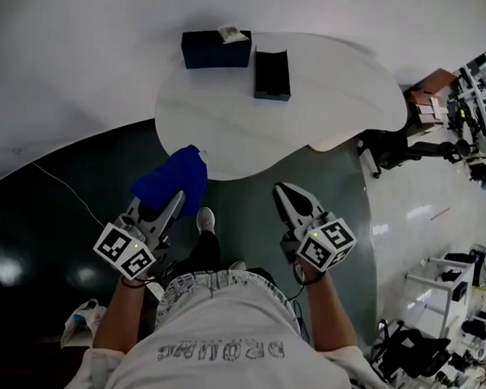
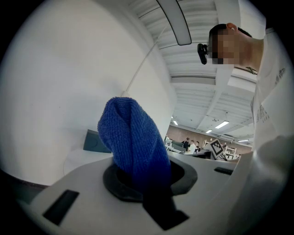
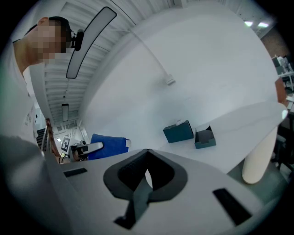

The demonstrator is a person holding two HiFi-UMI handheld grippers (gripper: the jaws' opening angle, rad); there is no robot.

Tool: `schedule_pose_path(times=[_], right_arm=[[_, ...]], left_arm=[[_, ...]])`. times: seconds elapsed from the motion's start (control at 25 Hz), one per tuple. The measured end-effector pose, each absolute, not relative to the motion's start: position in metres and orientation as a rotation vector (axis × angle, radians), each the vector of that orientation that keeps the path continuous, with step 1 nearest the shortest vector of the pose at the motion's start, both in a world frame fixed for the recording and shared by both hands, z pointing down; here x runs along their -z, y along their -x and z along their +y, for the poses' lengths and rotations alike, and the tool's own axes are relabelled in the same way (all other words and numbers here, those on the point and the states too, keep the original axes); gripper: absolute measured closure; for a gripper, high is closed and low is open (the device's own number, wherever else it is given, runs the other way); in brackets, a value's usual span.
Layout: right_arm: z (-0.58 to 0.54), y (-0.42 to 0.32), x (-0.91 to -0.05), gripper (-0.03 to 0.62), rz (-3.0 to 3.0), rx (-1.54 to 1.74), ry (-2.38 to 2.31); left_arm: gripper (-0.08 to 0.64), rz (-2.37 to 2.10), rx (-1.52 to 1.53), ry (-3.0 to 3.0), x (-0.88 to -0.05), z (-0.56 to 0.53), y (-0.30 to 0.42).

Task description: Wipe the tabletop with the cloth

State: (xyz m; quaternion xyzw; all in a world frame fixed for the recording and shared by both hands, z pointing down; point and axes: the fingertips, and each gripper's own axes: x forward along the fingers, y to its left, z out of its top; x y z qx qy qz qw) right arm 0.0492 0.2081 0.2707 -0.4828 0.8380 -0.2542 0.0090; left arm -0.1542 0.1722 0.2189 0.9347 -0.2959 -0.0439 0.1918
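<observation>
One tissue box (image 1: 216,50) sits beside an open box (image 1: 272,73) on the tabletop (image 1: 338,81).

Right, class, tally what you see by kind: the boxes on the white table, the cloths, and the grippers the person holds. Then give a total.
Boxes: 2, a tissue box and an open box, both dark blue
Cloths: 1, the blue cloth, clamped in the left gripper
Grippers: 2, the left gripper and the right gripper, which is shut and empty
Total: 5

right tool (image 3: 147,151): jaws together | cloth (image 3: 109,146): at left | dark box (image 3: 178,131): on tabletop (image 3: 248,131)
</observation>
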Motion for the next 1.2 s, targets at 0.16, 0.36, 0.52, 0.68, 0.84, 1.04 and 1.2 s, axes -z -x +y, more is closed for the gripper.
schedule_pose_path(times=[0.16,0.36,0.52,0.68,0.84,1.04,1.2], right_arm=[[0.18,-0.041,-0.27,0.586,2.604,0.801,1.528],[0.145,-0.029,-0.266,0.584,2.599,0.806,1.55],[0.121,-0.019,-0.264,0.585,2.597,0.811,1.571],[0.096,-0.009,-0.266,0.586,2.596,0.827,1.589],[0.072,-0.001,-0.269,0.585,2.601,0.841,1.6],[0.051,0.005,-0.273,0.585,2.601,0.85,1.602],[0.036,0.007,-0.276,0.586,2.614,0.861,1.606]], left_arm=[[0.463,-0.806,0.125,-2.622,-0.219,0.139,0.159],[0.463,-0.778,0.131,-2.619,-0.218,0.102,0.169],[0.463,-0.769,0.126,-2.617,-0.218,0.077,0.181],[0.463,-0.761,0.119,-2.61,-0.224,0.051,0.192],[0.463,-0.754,0.11,-2.6,-0.229,0.025,0.2],[0.463,-0.753,0.1,-2.594,-0.235,0.0,0.207],[0.463,-0.763,0.091,-2.583,-0.244,-0.016,0.21]])
